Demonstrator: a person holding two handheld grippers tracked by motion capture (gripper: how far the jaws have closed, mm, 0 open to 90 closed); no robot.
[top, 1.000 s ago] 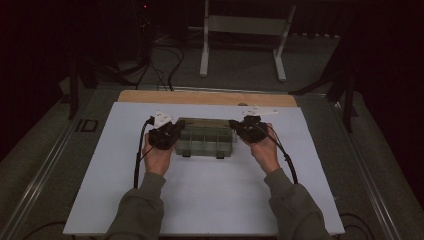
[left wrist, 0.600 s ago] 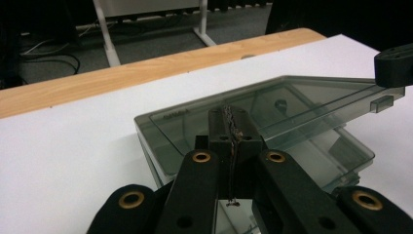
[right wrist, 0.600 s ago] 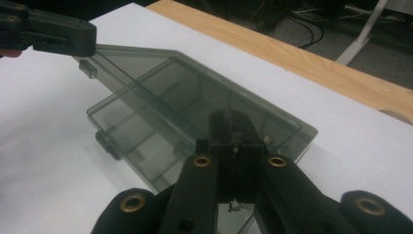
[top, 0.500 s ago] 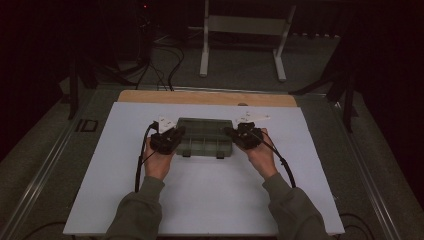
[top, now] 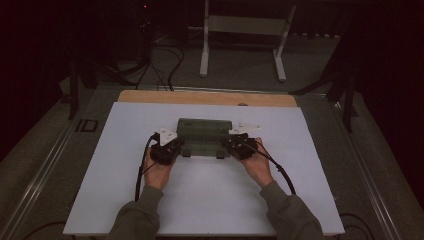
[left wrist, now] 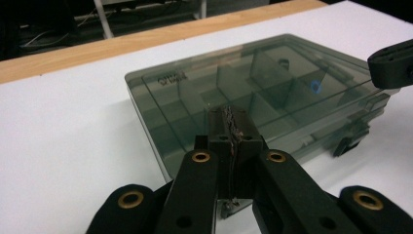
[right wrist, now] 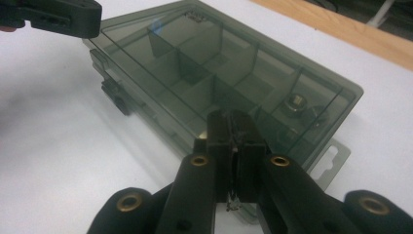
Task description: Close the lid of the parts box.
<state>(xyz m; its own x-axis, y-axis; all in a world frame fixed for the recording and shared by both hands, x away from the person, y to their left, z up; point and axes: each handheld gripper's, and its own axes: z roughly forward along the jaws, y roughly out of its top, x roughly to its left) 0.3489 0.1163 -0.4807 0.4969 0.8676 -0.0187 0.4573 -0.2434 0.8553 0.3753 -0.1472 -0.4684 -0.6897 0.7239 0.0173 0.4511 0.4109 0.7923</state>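
On the white worktop (top: 210, 200), a smoky compartment box (top: 204, 135) is flanked by the left claw (top: 176, 148) and right claw (top: 231, 145), both pressed together, empty.

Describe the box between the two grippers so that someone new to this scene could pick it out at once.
On the white board covering the table, look toward its far middle, just short of the wooden strip. There lies a flat, smoky see-through compartment box with its lid shut, flanked by the left gripper and right gripper. It is the board's one dark rectangular object, with dividers visible inside.

A dim lab or recording studio: white board (top: 210, 200) on a table, floor cables (top: 165, 65), metal stand (top: 245, 30) behind
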